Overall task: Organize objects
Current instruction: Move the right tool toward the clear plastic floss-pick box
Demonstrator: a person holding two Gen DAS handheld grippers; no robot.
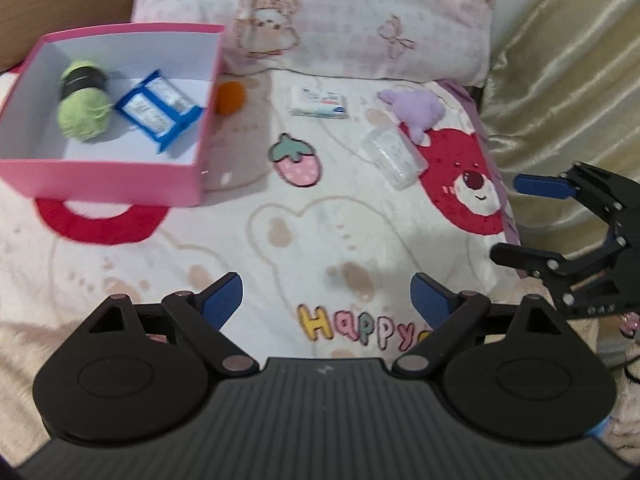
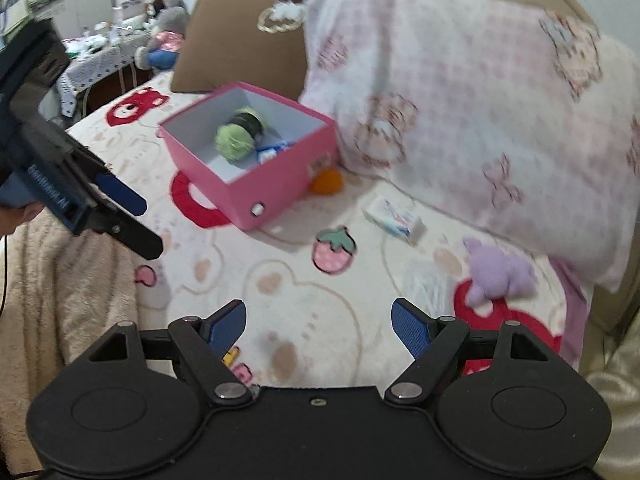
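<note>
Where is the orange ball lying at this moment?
In both views the orange ball lies on the blanket, against the outside of the pink box, between that box and the white carton.

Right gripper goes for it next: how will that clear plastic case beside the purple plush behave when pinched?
The clear plastic case looks smooth and glossy, so it may slip between the pads. It seems thin-walled and probably light, so it could flex or crack under a hard squeeze. Lying flat on the soft blanket, it likely won't roll.
</note>
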